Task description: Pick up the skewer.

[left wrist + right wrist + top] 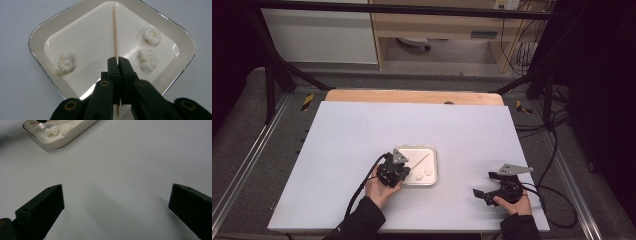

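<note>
Pinching the thin wooden skewer (115,32) near its close end, the left gripper (117,61) looks set to spear the white cauliflower florets (148,59) in the shallow cream square tray (37,37). Right gripper (116,200) idles wide open over the white bench (140,157), far right.

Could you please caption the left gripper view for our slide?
Left gripper shut on a wooden skewer lying in a white tray with three cauliflower florets.
</note>
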Tool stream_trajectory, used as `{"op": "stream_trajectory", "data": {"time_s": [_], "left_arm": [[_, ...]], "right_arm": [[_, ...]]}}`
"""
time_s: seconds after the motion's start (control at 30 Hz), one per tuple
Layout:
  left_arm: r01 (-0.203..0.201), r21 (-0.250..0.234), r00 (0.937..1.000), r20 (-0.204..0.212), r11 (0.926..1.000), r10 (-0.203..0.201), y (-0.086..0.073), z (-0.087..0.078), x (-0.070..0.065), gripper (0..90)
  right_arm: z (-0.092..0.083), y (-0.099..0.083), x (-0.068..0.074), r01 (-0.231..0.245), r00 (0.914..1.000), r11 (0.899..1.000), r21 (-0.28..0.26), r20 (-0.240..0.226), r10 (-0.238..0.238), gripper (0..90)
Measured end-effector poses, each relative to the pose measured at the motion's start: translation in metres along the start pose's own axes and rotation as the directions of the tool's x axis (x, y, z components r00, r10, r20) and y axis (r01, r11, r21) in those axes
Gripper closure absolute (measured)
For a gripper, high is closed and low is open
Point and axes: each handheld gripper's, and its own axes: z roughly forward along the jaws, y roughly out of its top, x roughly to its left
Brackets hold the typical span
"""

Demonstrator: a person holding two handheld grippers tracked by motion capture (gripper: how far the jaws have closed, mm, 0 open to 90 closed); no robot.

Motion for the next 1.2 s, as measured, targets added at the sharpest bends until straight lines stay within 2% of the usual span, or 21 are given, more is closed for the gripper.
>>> {"op": "stream_trajectory", "data": {"time_s": [0.2,0.57,0.77,0.93,1.2], "left_arm": [[0.01,-0.037,0.9999,0.0,0.9993,-0.01,-0.001,-0.008,0.003,88.9],[0.012,-0.062,0.9996,0.025,0.998,-0.01,-0.002,-0.022,0.008,88.9],[-0.004,-0.068,0.9987,0.05,0.9977,0.007,-0.002,-0.028,0.008,88.9],[-0.021,-0.065,0.9973,0.069,0.9977,0.025,-0.002,-0.032,0.009,88.9],[-0.041,-0.058,0.9953,0.085,0.9975,0.046,-0.002,-0.037,0.012,88.9]], "right_arm": [[0.0,0.0,0.0,0.001,1.0,1.0,0.0,0.0,-0.001,0.7],[0.0,0.001,0.001,0.007,1.0,1.0,-0.003,0.006,-0.007,0.7],[0.001,0.005,0.005,0.035,0.9993,0.999,-0.008,0.01,-0.035,0.6],[0.003,0.009,0.01,0.062,0.9975,0.998,-0.001,0.034,-0.062,0.7],[0.009,0.019,0.022,0.14,0.9881,0.99,0.031,0.059,-0.142,0.7]]}}
